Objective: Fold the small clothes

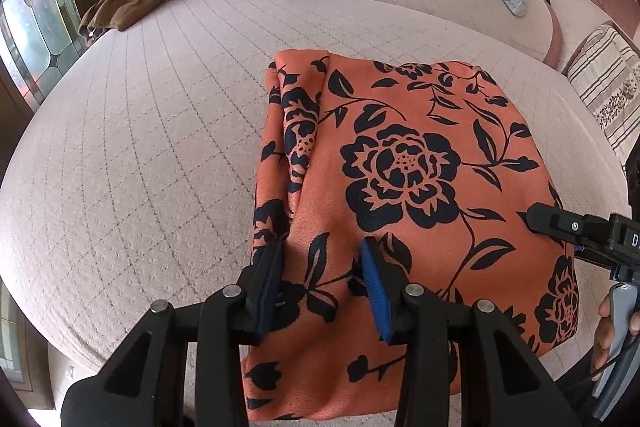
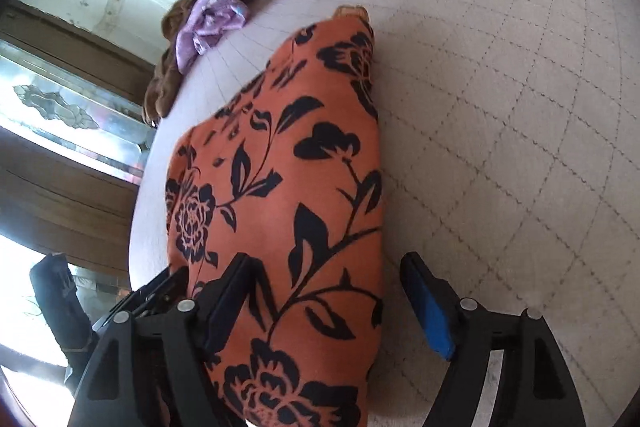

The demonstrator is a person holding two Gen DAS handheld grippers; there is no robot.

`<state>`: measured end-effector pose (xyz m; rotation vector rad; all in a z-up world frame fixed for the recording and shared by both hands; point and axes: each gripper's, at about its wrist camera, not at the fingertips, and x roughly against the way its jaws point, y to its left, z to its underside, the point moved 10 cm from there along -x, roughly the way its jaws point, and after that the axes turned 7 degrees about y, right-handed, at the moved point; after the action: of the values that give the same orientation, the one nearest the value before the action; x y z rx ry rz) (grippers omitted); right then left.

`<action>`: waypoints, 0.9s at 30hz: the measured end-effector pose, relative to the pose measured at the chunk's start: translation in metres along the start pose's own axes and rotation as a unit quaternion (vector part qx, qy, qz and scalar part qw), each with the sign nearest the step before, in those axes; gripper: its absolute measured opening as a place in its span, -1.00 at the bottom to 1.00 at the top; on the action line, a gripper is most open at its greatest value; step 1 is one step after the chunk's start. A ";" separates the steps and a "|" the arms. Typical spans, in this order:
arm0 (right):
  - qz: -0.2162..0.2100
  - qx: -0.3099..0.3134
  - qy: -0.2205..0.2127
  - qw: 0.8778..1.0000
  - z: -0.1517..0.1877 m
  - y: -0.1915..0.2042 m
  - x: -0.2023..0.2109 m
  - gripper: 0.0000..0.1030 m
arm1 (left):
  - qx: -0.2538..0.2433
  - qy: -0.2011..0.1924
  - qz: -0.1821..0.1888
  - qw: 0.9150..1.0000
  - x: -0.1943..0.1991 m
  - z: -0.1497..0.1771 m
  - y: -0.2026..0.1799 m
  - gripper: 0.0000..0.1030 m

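Orange floral garment (image 1: 404,187) lies folded flat on quilted pink bed (image 1: 140,147).

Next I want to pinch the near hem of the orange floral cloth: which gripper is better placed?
Probably left. The left gripper is open, its fingers straddling the orange floral cloth near the hem. The right gripper is open too, but sits at the cloth's side edge.
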<state>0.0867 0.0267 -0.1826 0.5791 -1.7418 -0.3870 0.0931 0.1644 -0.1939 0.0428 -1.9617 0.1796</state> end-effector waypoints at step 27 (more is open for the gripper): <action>0.017 0.008 -0.024 1.000 0.030 0.014 0.022 0.44 | 0.005 -0.057 0.046 0.997 0.040 0.012 0.004 -0.07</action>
<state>0.0512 0.0244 -0.1652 0.5543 -1.8001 -0.3671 0.0657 0.1689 -0.1621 -0.0325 -2.0776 0.2525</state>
